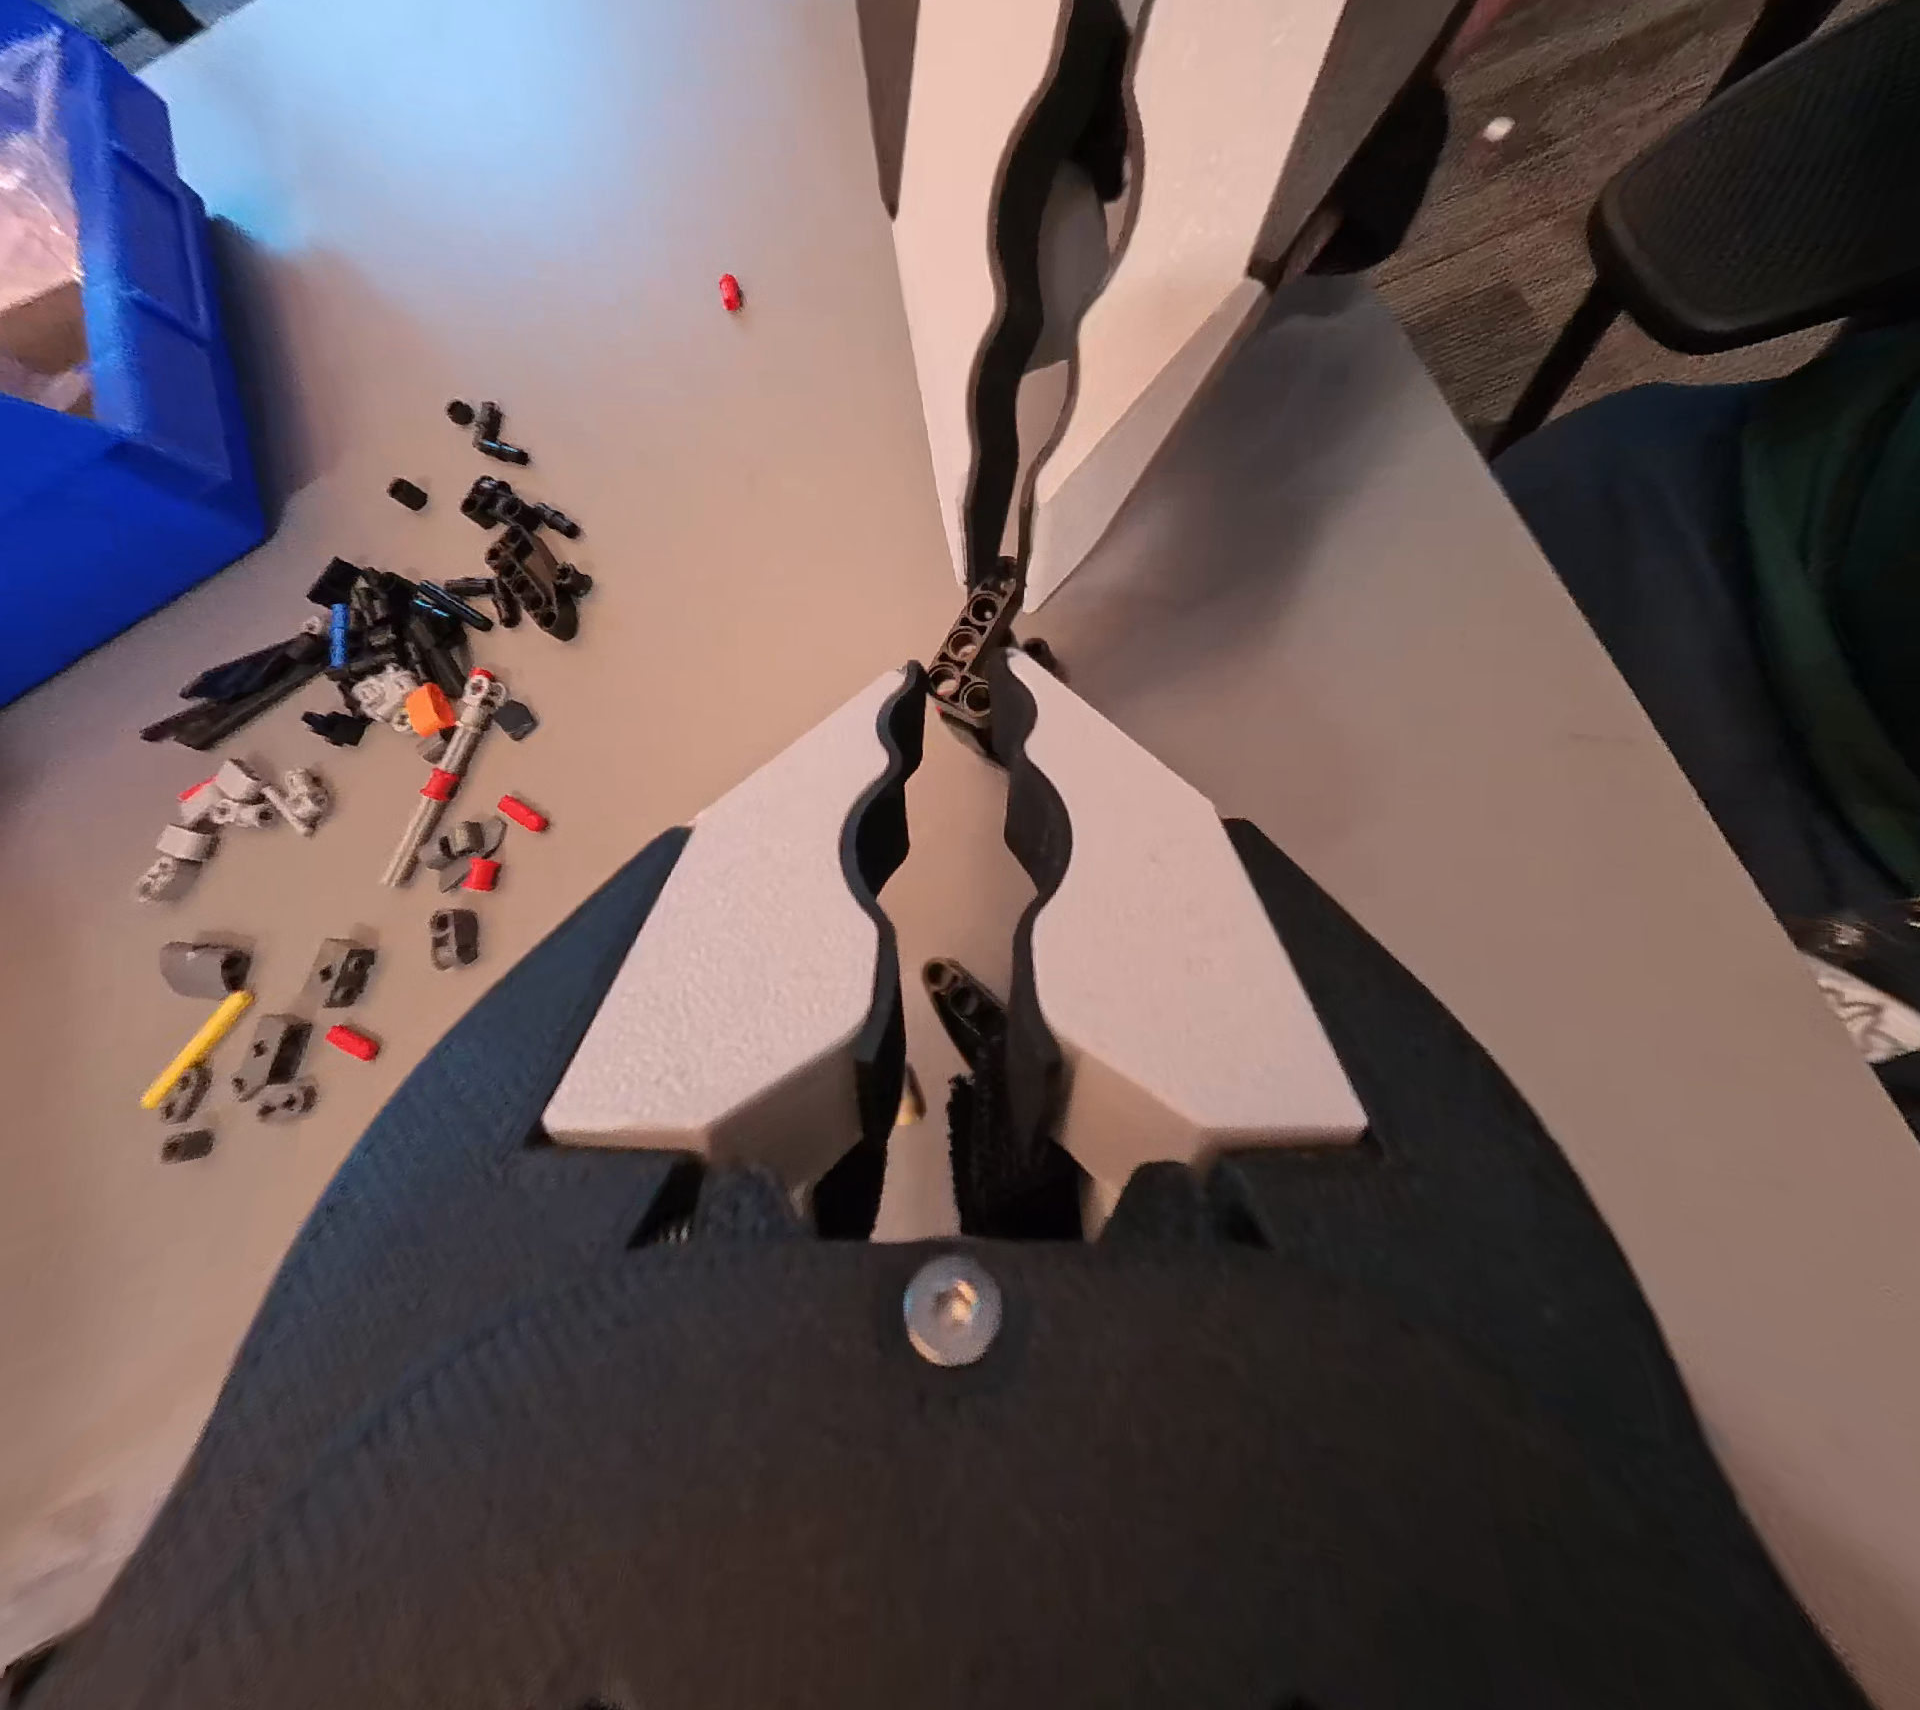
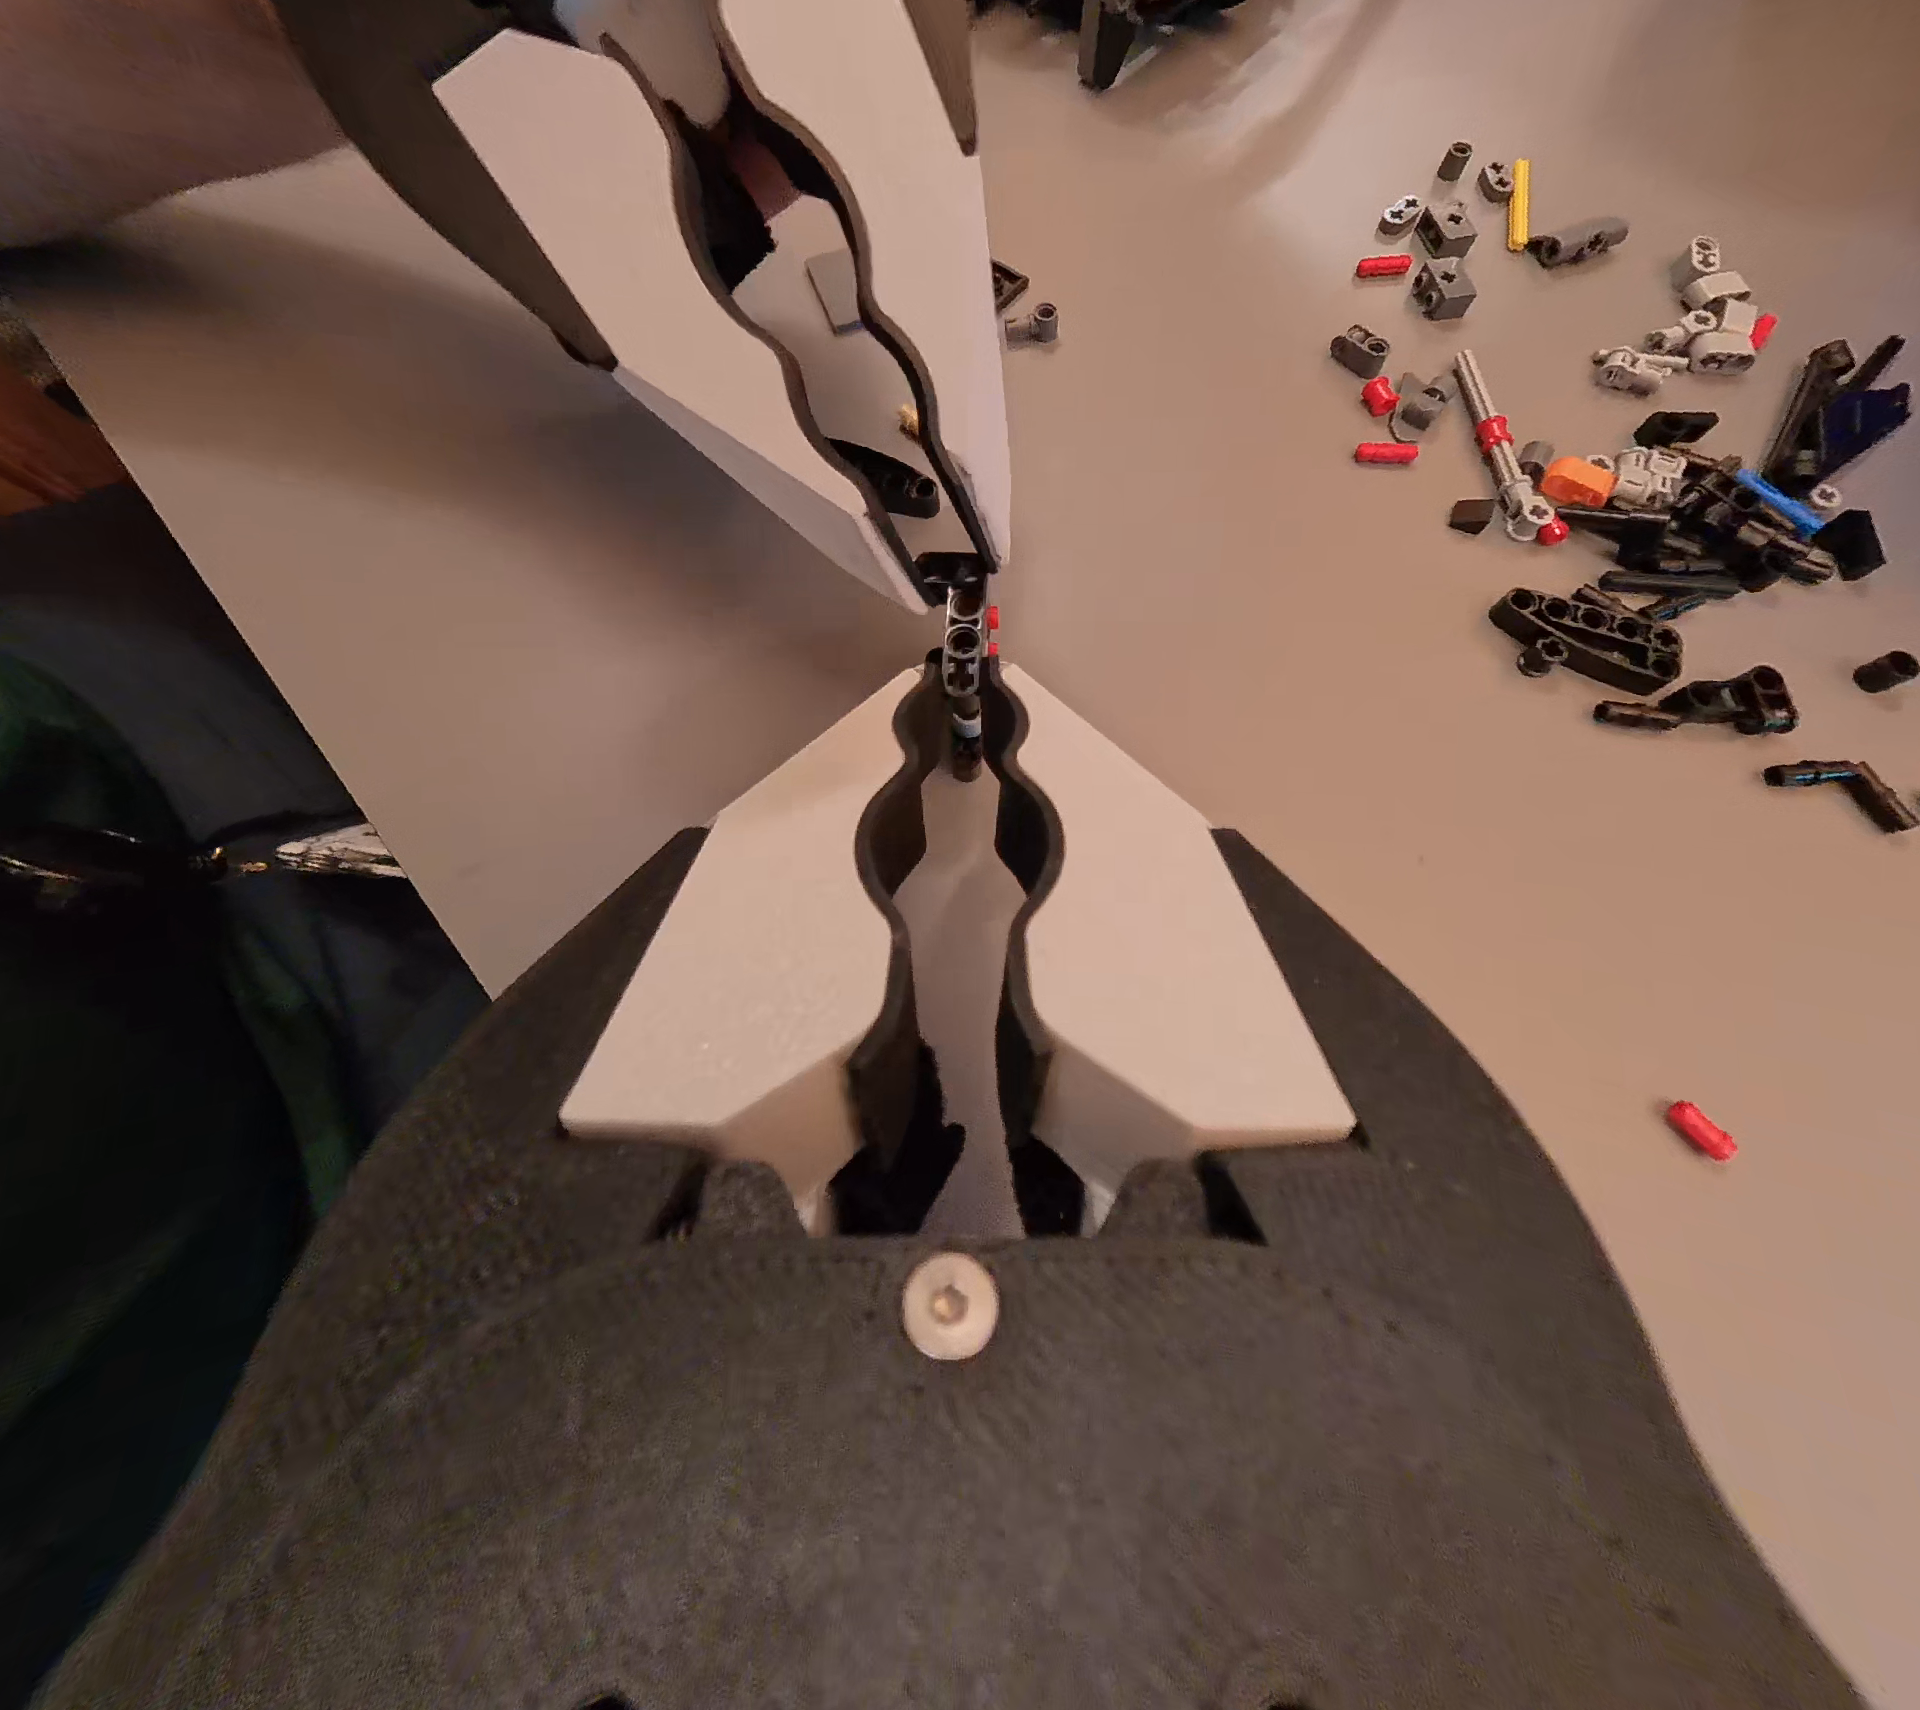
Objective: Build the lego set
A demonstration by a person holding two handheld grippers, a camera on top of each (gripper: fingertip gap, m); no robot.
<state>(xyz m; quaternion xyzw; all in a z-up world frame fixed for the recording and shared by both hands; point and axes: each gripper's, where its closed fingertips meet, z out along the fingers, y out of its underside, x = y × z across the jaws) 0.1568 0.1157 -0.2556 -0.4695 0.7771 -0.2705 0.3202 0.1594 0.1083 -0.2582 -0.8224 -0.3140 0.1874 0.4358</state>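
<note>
Two grippers meeting tip to tip above the table [image 1: 644, 102].
Left gripper [image 1: 961, 704] and right gripper [image 2: 961, 694], fingers narrow, both pinch one black beam [image 1: 971, 647]; loose parts [image 1: 416, 673] lie beside.

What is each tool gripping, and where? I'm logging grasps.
Both tools pinch one small black plastic holed lego beam above the table: the left tool holds its near end, the right tool its opposite end.

A pale grey table [image 1: 582, 133] fills most of both views — cool bluish light falls on its far corner. Beyond its edge lies dark mottled carpet [image 1: 1621, 50], with a black mesh chair [image 1: 1766, 206] standing close beside the table.
</note>
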